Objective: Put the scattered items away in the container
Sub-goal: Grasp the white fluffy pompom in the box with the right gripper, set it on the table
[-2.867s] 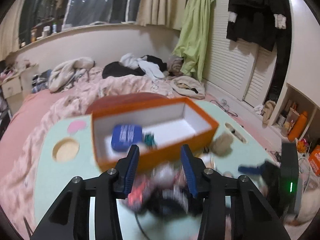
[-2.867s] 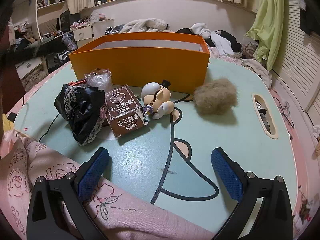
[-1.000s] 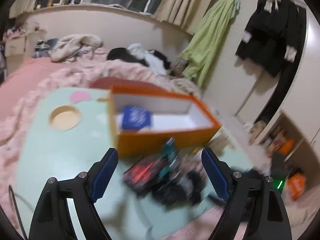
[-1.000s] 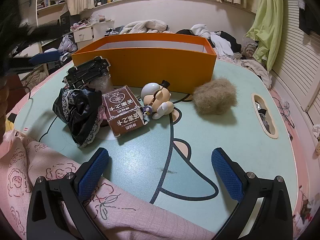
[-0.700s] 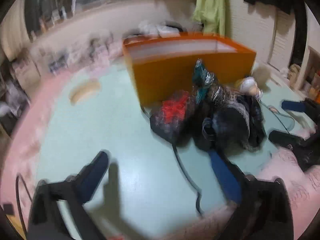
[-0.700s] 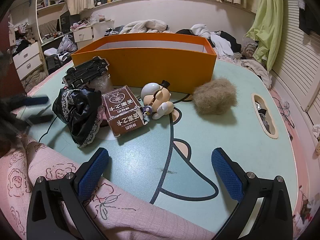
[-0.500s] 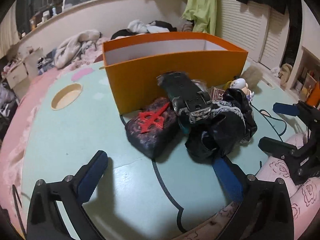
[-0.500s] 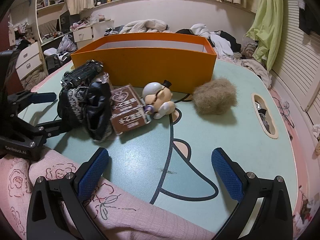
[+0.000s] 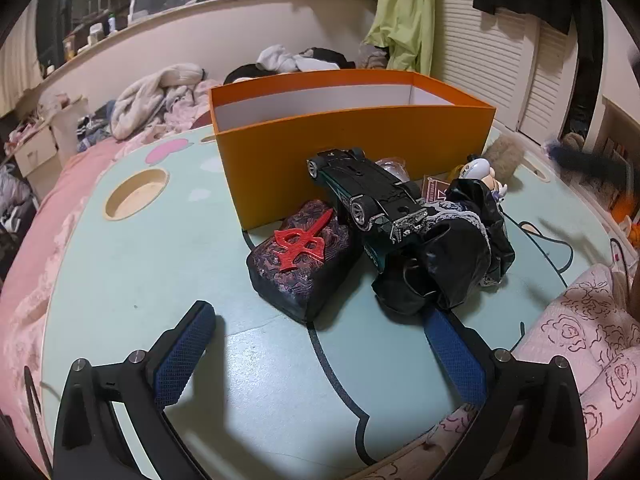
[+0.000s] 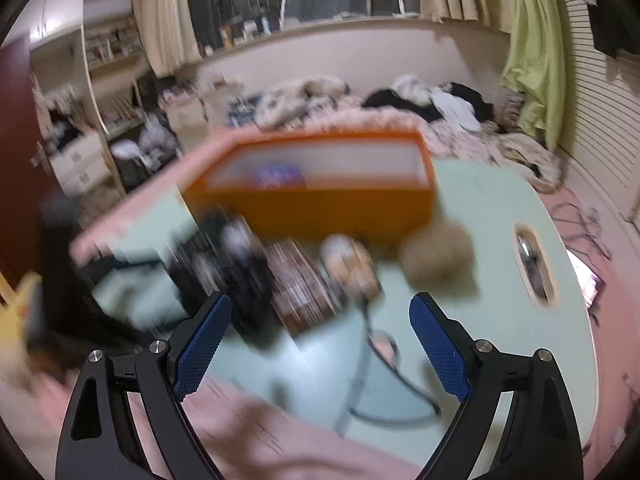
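An orange box (image 9: pixel 352 148) stands on a mint table (image 9: pixel 160 248). In front of it lie a dark pouch with a red emblem (image 9: pixel 304 256), an upturned black toy car (image 9: pixel 364 196), a black lacy cloth (image 9: pixel 460 256), a small doll (image 9: pixel 484 172), a brown card box (image 9: pixel 434 190) and a tan fur ball (image 9: pixel 504 156). My left gripper (image 9: pixel 320 344) is open and empty, low before the pouch. My right gripper (image 10: pixel 316 336) is open and empty above the table's near side; its view is blurred, showing the box (image 10: pixel 316 204) with a blue item (image 10: pixel 280 174) inside.
A round hole (image 9: pixel 136 194) is cut in the table at the left, and a slot (image 10: pixel 534 268) at the right. A pink patterned cloth (image 9: pixel 592 328) lies at the near right edge. A bed with clothes lies behind the table.
My left gripper dropped low and settled facing the pile, pushing the car and cloth together. My right gripper, still until half a second ago, has lifted and is moving fast.
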